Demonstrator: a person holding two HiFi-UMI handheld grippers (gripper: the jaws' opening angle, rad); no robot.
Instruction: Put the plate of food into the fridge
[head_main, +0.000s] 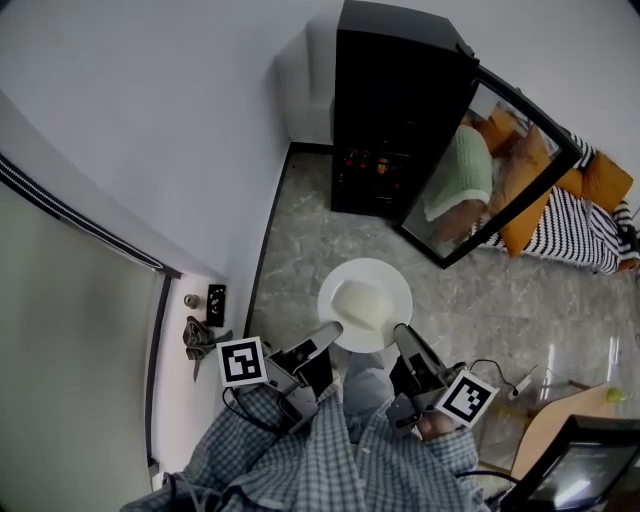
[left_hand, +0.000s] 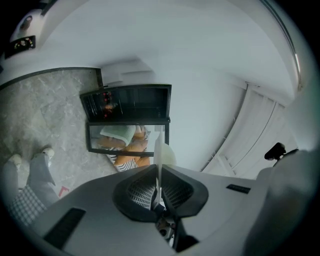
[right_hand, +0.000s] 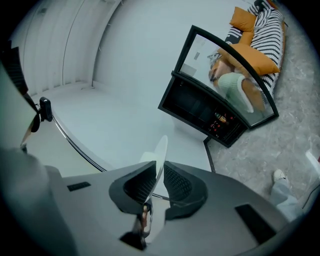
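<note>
A white plate (head_main: 350, 280) with a pale block of food (head_main: 362, 303) hangs level over the floor in the head view. My left gripper (head_main: 330, 330) is shut on its near-left rim and my right gripper (head_main: 400, 333) is shut on its near-right rim. In the left gripper view the plate (left_hand: 160, 157) shows edge-on between the jaws of the left gripper (left_hand: 159, 187). The right gripper view shows the plate (right_hand: 160, 155) edge-on too, clamped by the right gripper (right_hand: 156, 186). The black fridge (head_main: 395, 95) stands ahead with its glass door (head_main: 500, 170) swung open to the right.
A white wall and dark skirting run along the left. A striped couch with orange cushions (head_main: 585, 215) lies at the right beyond the door. Cables and a wooden tabletop (head_main: 560, 420) sit at the lower right. Grey stone floor (head_main: 300, 240) lies between me and the fridge.
</note>
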